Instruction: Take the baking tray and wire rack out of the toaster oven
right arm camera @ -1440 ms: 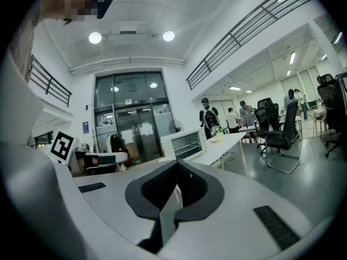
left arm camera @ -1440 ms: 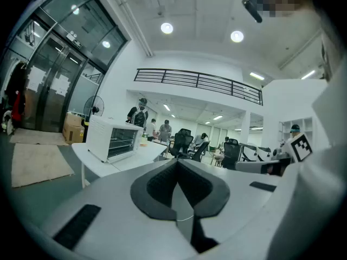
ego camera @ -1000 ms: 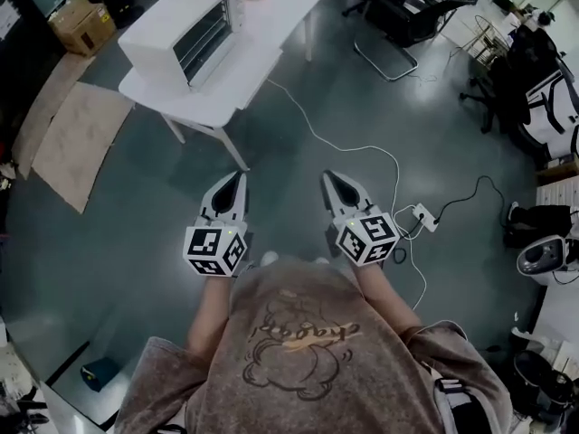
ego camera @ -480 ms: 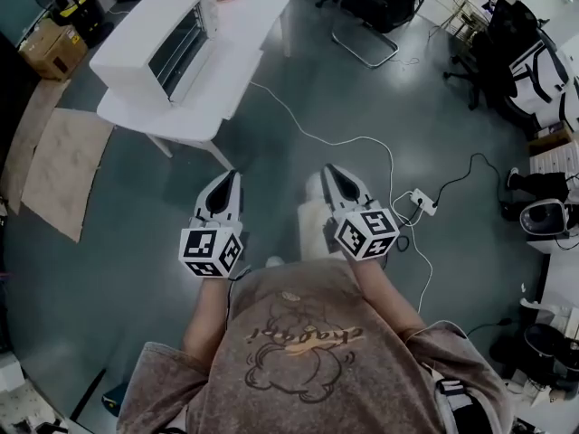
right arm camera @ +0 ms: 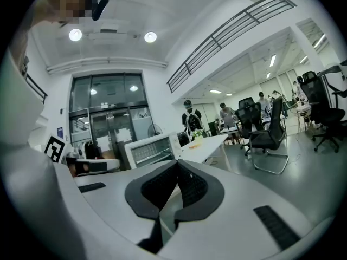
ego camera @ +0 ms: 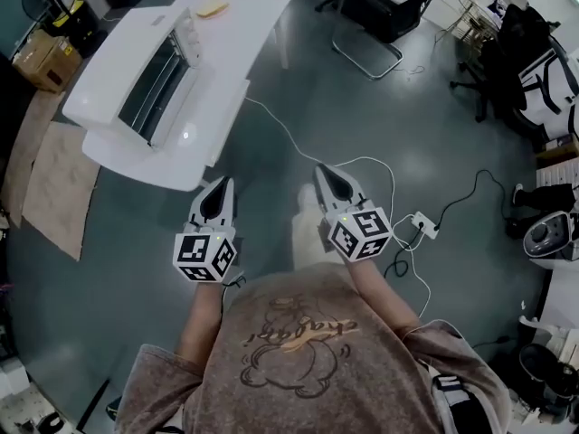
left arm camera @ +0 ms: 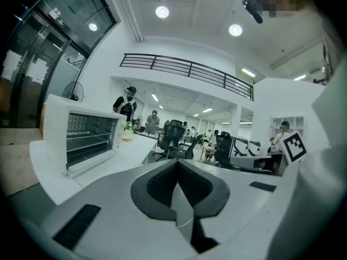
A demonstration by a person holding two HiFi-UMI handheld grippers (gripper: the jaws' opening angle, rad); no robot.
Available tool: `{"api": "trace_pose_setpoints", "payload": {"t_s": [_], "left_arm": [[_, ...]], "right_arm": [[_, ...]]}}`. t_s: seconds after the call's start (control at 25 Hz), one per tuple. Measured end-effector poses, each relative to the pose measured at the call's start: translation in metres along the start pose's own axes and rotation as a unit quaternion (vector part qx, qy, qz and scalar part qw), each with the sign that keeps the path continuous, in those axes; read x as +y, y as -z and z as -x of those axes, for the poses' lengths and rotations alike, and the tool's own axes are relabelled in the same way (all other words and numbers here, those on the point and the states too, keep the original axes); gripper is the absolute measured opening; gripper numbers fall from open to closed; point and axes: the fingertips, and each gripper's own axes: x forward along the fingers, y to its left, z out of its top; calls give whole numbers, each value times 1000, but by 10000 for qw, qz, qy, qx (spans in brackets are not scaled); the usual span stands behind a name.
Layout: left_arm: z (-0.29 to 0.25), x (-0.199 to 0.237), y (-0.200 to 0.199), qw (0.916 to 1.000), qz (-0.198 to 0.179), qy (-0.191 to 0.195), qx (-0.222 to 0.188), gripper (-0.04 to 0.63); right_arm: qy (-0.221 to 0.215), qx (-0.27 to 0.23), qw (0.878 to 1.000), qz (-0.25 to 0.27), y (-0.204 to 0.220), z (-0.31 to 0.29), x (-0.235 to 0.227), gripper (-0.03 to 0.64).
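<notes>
Head view, looking steeply down: a white toaster oven (ego camera: 149, 75) is seen standing on a white tabletop (ego camera: 249, 12), with its windowed front turned toward the person. The left gripper (ego camera: 223, 184) and the right gripper (ego camera: 323, 171) are held side by side over the grey floor (ego camera: 362, 107), both pointed toward the tabletop. The left tip appears just short of the tabletop's near edge. The right tip lies off to the side, beside a white cable (ego camera: 288, 134) that runs from the tabletop to a power strip (ego camera: 423, 219).

Left gripper view: the jaws are clenched together with nothing between them. The oven is seen ahead and to the left, and the bars of the wire rack (left arm camera: 89, 136) are visible inside it. The baking tray cannot be told apart there.

Right gripper view: the jaws are likewise clenched and empty, and the oven is seen beyond them.

A small yellow object (ego camera: 213, 7) lies on the tabletop behind the oven. A sheet of cardboard (ego camera: 54, 174) lies on the floor beside the tabletop, and an office chair (ego camera: 380, 12) stands well apart.
</notes>
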Motion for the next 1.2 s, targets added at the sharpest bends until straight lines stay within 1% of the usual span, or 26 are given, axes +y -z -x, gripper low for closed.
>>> {"api": "trace_pose_setpoints", "payload": {"t_s": [0.12,0.2,0.28,0.48,0.68,0.92,1.0,1.12,1.2], "left_arm": [[-52,8,-12,9998,81,-189,3,3],[-86,14,-23,9992,135,-375,14,3],[-118,17,-38,9983,147,-563,-16,3],[-181,29,-64,9939,274,-1064,-96,3],[-203,51,-75,9850,454,-1653,-182,3],[-203,82,-85,9720,695,-2209,-402,3],[-201,91,-86,9685,684,-2345,-491,3],[-201,104,-91,9661,526,-2468,-549,3],[-199,116,-93,9633,632,-2533,-633,3]], "right_arm": [[-185,76,9998,-17,-19,-42,-37,0],[-369,174,9990,-200,-31,-72,-61,0],[-632,276,9970,-362,-44,-102,-81,0],[-1319,540,9889,-409,-69,-166,-111,0],[-1789,793,9792,-540,-74,-213,-121,0],[-2275,975,9666,-671,-74,-258,-108,0],[-2453,1015,9618,-665,-72,-272,-100,0],[-2738,1110,9530,-669,-71,-295,-83,0],[-2914,1181,9471,-642,-70,-308,-68,0]]}}
